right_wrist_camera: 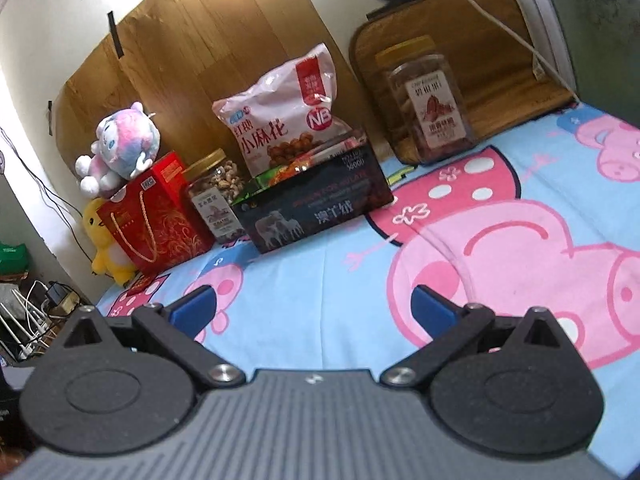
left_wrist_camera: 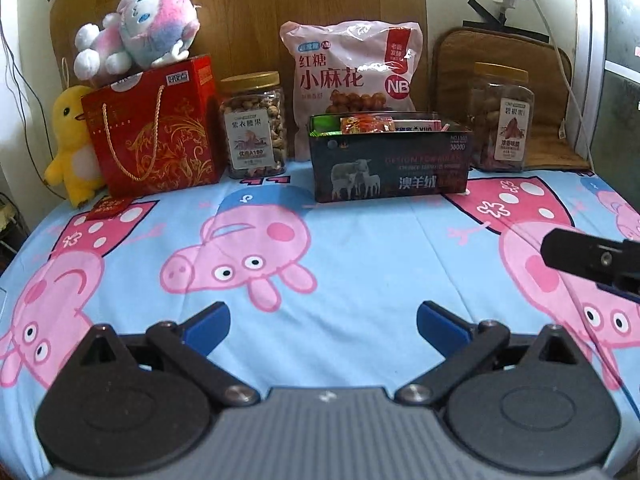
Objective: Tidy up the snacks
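1. With both tools hovering over the cartoon-pig sheet (left_wrist_camera: 340, 240), I take the dark box (left_wrist_camera: 390, 166) printed with sheep as my landmark; it sits on the sheet toward the back, ahead of me.
2. My left gripper (left_wrist_camera: 323, 326) has its blue fingers (left_wrist_camera: 208, 326) spread wide with nothing between them, only bare sheet, well short of the dark box.
3. My right gripper (right_wrist_camera: 312, 310) is likewise spread wide and holds nothing; in the left wrist view one of its black parts pokes in from the right edge, nearer to me than the dark box and off to its right.
4. Small snack packets (left_wrist_camera: 366, 125), green, orange and pink, lie inside the dark box, showing over its rim.
5. Just behind the dark box a pink snack bag (left_wrist_camera: 352, 72) stands upright against the wooden board (left_wrist_camera: 240, 20).
6. Left of the dark box stands a clear nut jar (left_wrist_camera: 254, 128) with a gold lid, and beyond it a red gift bag (left_wrist_camera: 156, 136) with rope handles.
7. A pink-and-white plush (left_wrist_camera: 136, 32) lies on top of the red gift bag; a yellow duck plush (left_wrist_camera: 72, 140) stands at its far left side.
8. Right of the dark box a second jar (left_wrist_camera: 502, 118) with a gold lid stands before a brown mat (left_wrist_camera: 552, 100).
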`<state>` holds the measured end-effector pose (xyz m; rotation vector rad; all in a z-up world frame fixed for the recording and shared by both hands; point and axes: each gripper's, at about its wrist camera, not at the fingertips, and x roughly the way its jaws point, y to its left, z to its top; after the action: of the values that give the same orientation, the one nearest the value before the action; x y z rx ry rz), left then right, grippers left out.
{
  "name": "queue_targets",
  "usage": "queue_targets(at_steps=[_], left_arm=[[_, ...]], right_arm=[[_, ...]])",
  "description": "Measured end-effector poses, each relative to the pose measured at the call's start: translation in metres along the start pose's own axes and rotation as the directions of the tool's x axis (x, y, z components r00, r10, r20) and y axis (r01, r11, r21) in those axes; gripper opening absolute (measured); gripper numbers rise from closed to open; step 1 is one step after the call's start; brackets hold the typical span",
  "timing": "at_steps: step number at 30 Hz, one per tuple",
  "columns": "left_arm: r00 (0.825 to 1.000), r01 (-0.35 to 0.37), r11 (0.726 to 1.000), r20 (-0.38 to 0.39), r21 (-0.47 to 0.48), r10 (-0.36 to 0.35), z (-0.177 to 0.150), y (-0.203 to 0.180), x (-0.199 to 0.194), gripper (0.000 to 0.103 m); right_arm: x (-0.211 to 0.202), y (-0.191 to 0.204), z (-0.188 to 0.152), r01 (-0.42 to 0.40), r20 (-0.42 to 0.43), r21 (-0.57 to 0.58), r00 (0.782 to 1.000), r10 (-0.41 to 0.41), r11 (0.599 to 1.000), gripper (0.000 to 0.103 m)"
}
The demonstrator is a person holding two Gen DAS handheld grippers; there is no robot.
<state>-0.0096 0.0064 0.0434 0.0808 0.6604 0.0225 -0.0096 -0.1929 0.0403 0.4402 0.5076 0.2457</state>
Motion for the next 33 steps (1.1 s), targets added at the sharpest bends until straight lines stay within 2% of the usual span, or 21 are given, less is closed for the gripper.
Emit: queue_targets(at_steps=[4,9,16,33], left_arm=[[0.999,-0.031,0.999,0.021,0.033,0.031,0.0,-0.008,-0.002,0.103],[1.0,-0.012,0.999,0.002,0.052,0.012,0.0,-0.014,0.001,0.103],[1.0,-0.018,0.998,-0.016,0.063,0.019,-0.004,-0.017,0.003,0.103],[0.997,-0.002,1.0,-0.074,0.031,0.005,-0.007,-0.01,0.016,0.103]], right_arm=[[-0.009,0.004,0.0,0.009,0.039,-0.028,0.999,-0.008,1.0,0.103],[-0.016,0.01,0.0,0.018,0.092,-0.063,0.996,-0.012,0.998,0.103],[-0.021,0.013,-0.001,0.028,0.139,-0.085,0.99,-0.016,0.996,0.103],[-0.014,0.011,-0.002,0.019,0.112,-0.071,0.994,-0.011,0.997,0.103]])
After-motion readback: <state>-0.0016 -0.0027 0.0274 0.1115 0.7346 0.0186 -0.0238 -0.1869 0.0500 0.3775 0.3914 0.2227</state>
